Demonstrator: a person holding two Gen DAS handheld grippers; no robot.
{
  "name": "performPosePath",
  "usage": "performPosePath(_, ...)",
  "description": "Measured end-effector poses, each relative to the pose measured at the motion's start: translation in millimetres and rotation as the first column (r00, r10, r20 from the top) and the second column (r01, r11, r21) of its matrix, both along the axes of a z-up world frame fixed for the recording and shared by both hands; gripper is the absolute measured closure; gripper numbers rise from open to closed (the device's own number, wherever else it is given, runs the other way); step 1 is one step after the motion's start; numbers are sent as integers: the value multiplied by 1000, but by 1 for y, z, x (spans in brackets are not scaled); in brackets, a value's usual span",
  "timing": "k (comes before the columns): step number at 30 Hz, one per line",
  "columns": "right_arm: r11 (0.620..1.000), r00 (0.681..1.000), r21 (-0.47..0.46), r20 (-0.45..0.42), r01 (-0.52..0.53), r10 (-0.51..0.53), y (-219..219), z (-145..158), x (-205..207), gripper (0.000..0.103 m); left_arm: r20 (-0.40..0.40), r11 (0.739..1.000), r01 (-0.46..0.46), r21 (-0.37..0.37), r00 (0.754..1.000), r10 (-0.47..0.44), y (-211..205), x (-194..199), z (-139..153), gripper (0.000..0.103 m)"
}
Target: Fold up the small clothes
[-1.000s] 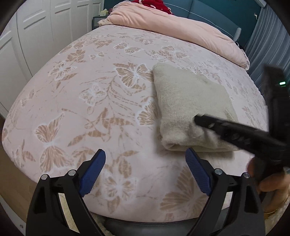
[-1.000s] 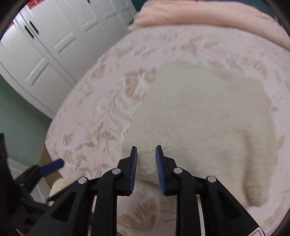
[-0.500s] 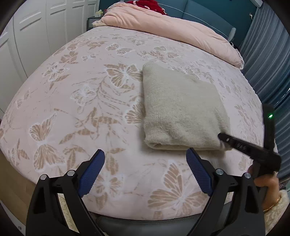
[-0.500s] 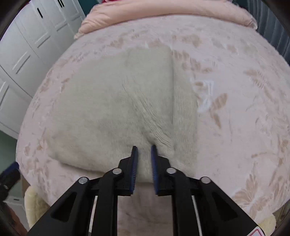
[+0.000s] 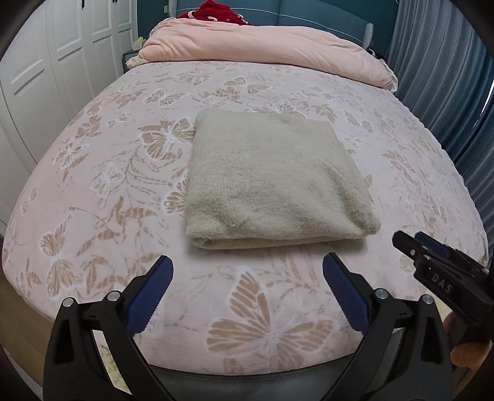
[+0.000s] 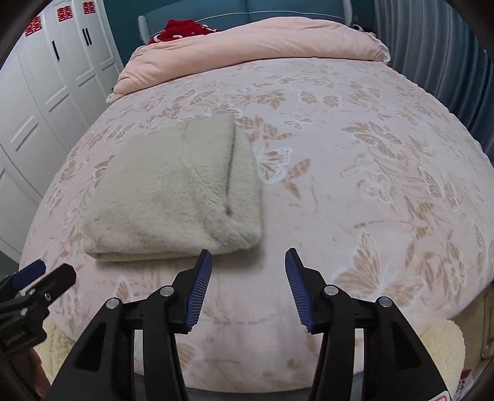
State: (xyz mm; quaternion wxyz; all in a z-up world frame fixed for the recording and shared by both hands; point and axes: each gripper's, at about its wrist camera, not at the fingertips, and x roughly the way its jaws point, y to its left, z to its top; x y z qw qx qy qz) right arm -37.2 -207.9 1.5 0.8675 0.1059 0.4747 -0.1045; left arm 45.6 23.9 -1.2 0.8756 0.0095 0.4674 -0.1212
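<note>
The left gripper (image 5: 247, 274) has its jaws wide apart and holds nothing. It hangs over the near edge of the bed (image 5: 102, 172), just in front of the sweater (image 5: 271, 179), and does not touch it. The right gripper (image 6: 248, 268) is also spread open and empty. It stands just before the sweater's (image 6: 173, 191) near right corner, and its left finger (image 6: 200, 287) is close to the corner, but whether it touches the corner I cannot tell.

The sweater is beige and fuzzy. It lies folded into a thick, nearly square packet, flat on the bed, with the folded edge toward the grippers. In the right wrist view a seam runs along its right side, where one layer lies over another.

The bed has a pink cover with a butterfly pattern. Behind the sweater, at the far end of the bed, lies a rolled pink duvet (image 5: 262, 49), and a red cloth (image 5: 222, 12) shows beyond it. Left of the sweater, past the bed, is a white wardrobe (image 6: 52, 89). Right of it hangs a blue curtain (image 5: 447, 80).
</note>
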Motion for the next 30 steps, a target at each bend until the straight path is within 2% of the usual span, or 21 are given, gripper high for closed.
performPosePath(3,1000,1000,-21,-17,20,-20,2,-9,-18,46,30,999,-5,47,1000,4,-7,-7,-6,7)
performPosePath(7,998,999,-54,-31,-10,9,15,-17,-29,43,85,994,-33,104,996,24,-11,-20,-15,7)
performPosePath(10,997,999,-77,-16,-30,29,26,-16,-35,41,84,990,-64,128,995,54,-9,-27,-24,7)
performPosePath(15,993,999,-107,14,-40,42,38,-10,-43,36,99,986,-104,130,991,92,-2,-38,-26,7)
performPosePath(20,991,998,-127,27,-50,54,46,-6,-50,36,140,983,-116,143,986,96,-2,-48,-22,7)
performPosePath(30,992,998,-119,46,-47,53,51,-1,-57,35,170,982,-125,144,980,100,-5,-61,-20,7)
